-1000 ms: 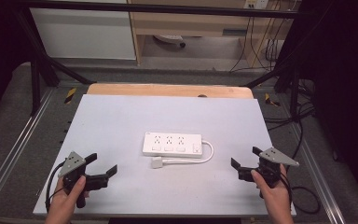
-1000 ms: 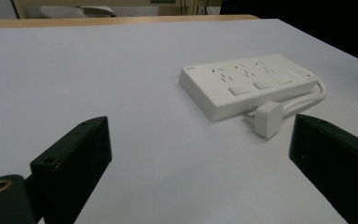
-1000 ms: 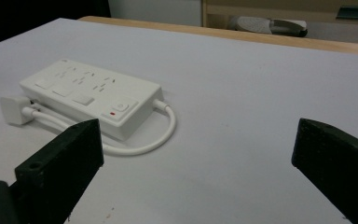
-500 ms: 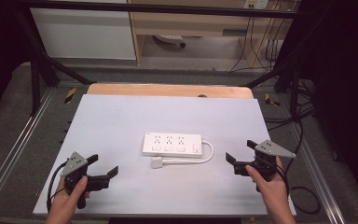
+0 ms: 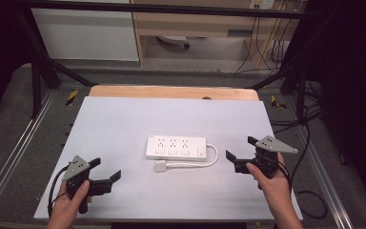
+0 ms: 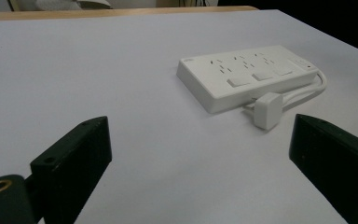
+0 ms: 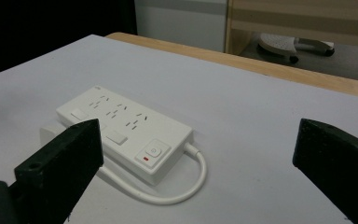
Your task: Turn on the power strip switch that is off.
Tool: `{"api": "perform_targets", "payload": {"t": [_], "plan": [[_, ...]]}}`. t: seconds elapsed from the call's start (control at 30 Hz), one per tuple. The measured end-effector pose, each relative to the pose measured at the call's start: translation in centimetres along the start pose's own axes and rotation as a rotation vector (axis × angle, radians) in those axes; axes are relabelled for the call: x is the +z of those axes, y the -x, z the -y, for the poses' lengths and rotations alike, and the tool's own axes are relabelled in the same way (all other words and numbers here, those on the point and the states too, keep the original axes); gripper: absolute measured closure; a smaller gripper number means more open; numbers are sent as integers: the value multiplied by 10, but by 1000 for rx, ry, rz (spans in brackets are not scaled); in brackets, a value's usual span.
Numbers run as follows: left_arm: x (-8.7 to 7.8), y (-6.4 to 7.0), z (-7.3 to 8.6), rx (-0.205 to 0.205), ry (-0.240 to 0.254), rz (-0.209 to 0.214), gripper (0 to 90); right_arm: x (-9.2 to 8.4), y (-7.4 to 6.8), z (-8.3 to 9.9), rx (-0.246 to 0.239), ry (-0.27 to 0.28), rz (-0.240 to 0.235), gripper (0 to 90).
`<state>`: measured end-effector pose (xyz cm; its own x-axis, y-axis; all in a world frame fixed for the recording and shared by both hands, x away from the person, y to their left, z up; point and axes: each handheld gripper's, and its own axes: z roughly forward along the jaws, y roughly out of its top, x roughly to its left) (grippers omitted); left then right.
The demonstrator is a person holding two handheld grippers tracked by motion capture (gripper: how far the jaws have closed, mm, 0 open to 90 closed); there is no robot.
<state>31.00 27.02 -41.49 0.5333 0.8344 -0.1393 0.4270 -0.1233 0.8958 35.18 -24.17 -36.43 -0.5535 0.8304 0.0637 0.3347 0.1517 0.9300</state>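
Both sets of jaws gape wide and hold nothing, the left gripper and the right gripper flanking a white power strip lying mid-table, its cord looped back to the plug.

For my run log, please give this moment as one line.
left gripper: open, holds nothing | right gripper: open, holds nothing | power strip: flat at table centre, untouched | plug: beside strip, not inserted
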Motion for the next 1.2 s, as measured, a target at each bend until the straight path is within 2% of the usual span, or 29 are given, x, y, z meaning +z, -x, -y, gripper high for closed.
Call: {"api": "perform_targets", "payload": {"t": [0.5, 1.2], "plan": [[0, 0, 0, 10, -7, 3, 58, 9, -6, -16, 6, 18, -47, 24], [0, 1, 0, 12, -7, 5, 58, 29, -14, -31, -4, 15, -67, 34]]}}
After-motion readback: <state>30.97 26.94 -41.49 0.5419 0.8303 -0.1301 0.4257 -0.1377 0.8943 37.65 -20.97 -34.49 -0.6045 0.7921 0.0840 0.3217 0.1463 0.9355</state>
